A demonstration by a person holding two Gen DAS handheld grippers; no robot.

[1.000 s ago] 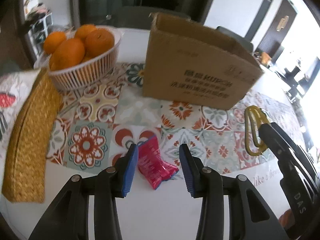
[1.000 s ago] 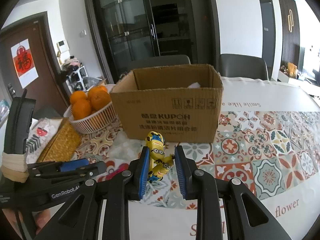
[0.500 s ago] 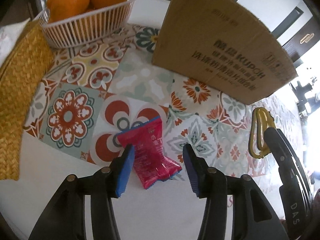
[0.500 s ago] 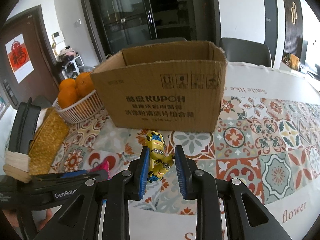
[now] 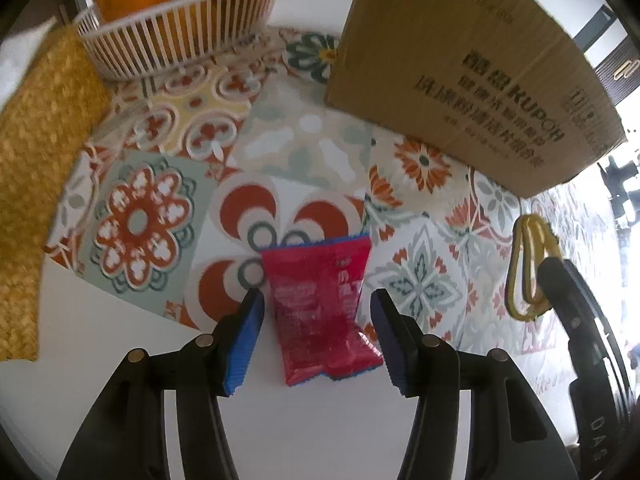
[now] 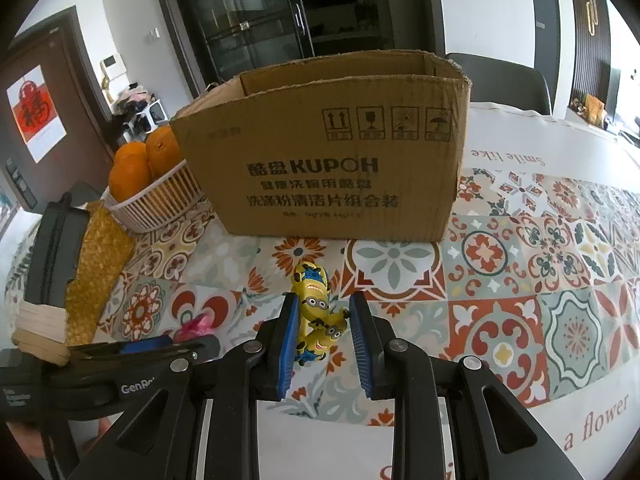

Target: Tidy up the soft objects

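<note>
A red soft packet (image 5: 320, 304) lies flat on the patterned tablecloth, between the blue pads of my open left gripper (image 5: 316, 320); the pads stand apart from it on both sides. Its pink edge shows in the right wrist view (image 6: 196, 326). My right gripper (image 6: 324, 332) is shut on a yellow minion toy (image 6: 318, 312), held above the cloth in front of the open cardboard box (image 6: 332, 160). The box also shows in the left wrist view (image 5: 460, 76), behind the packet.
A white basket of oranges (image 5: 176, 28) stands left of the box, also in the right wrist view (image 6: 152, 188). A woven yellow mat (image 5: 36, 168) lies at the left. A yellow carabiner (image 5: 528, 268) hangs by the right gripper's body.
My left gripper has come down and forward so the red packet now sits between its pads. My right gripper has moved closer to the box with the minion toy still held.
</note>
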